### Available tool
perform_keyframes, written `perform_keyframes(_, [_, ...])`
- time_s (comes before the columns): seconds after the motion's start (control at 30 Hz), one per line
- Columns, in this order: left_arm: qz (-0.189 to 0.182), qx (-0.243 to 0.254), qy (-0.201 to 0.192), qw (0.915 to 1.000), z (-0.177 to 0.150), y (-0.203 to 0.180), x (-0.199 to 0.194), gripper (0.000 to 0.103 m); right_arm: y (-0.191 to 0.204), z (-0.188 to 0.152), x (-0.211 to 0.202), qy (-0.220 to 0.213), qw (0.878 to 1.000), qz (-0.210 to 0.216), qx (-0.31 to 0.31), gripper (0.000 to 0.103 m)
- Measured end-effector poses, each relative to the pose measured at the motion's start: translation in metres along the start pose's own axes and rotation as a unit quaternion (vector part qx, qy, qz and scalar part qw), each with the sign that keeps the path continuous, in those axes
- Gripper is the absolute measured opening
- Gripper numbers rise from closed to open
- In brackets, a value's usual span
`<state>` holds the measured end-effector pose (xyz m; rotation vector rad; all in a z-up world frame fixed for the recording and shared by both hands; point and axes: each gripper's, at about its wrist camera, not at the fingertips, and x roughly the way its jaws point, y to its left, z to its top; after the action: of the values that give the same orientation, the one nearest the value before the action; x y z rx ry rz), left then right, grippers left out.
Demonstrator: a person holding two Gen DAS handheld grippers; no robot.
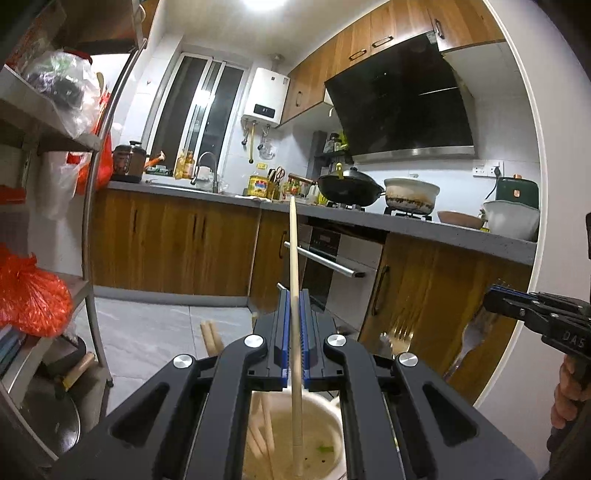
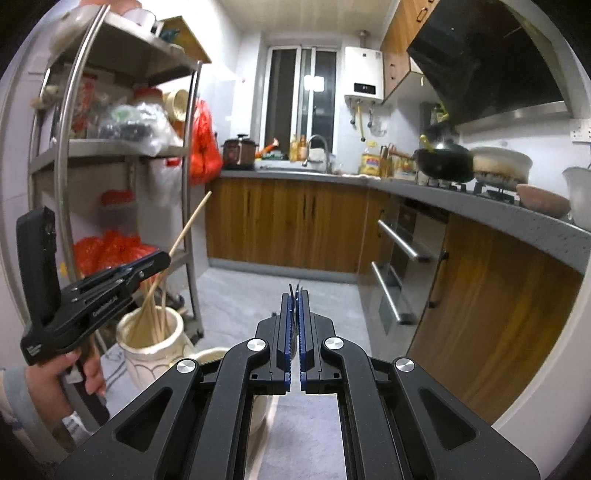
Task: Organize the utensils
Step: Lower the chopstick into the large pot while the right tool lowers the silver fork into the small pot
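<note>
The left gripper (image 1: 294, 332) is pinching a chopstick (image 1: 293, 258) upright, its end dipping into the cup (image 1: 334, 417) directly below for sorting, while the right gripper (image 2: 294, 325), beside it, is pinching a fork (image 2: 293, 295) clear of the cabinets (image 1: 173, 243) beyond.

You are working under one bright ceiling lamp (image 1: 263, 3), blown out to white at the top of the left wrist view. It glares off the dark window (image 1: 207, 107) glass and the glossy black range hood (image 1: 402, 107). Both views bend hard at the edges: the shelf rack (image 2: 66, 155) posts and the counter (image 1: 443, 232) bow into curves, with black corners. The right wrist view is softer, smeared on its right side. The near floor (image 2: 236, 302) is evenly lit, shadows faint.
</note>
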<state>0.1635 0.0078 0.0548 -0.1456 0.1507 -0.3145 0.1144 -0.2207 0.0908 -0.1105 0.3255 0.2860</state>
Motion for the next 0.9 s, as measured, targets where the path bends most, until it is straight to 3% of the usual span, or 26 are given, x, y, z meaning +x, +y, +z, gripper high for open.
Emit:
perform_keyframes(0.27, [-0.003,-0.005,0.017,0.9998,-0.013,0.009,-0.016,0.004,0.015,-0.013,0.025,0.037,0.999,0.004,-0.010,0.004])
perform_keyframes(0.57, [0.019,-0.016,0.025,0.9994,-0.018,0.024,-0.031,0.004,0.020,-0.023,0.038,0.057,0.998,0.000,-0.010,0.004])
perform_keyframes(0.83, [0.025,0.012,0.028,0.9992,-0.015,0.014,-0.043,0.004,0.017,-0.030,0.047,0.067,0.998,-0.011,-0.007,0.005])
perform_keyframes(0.9, [0.028,0.024,0.031,0.9988,-0.015,0.008,-0.045,0.004,0.016,-0.030,0.048,0.068,0.998,-0.004,0.000,0.010])
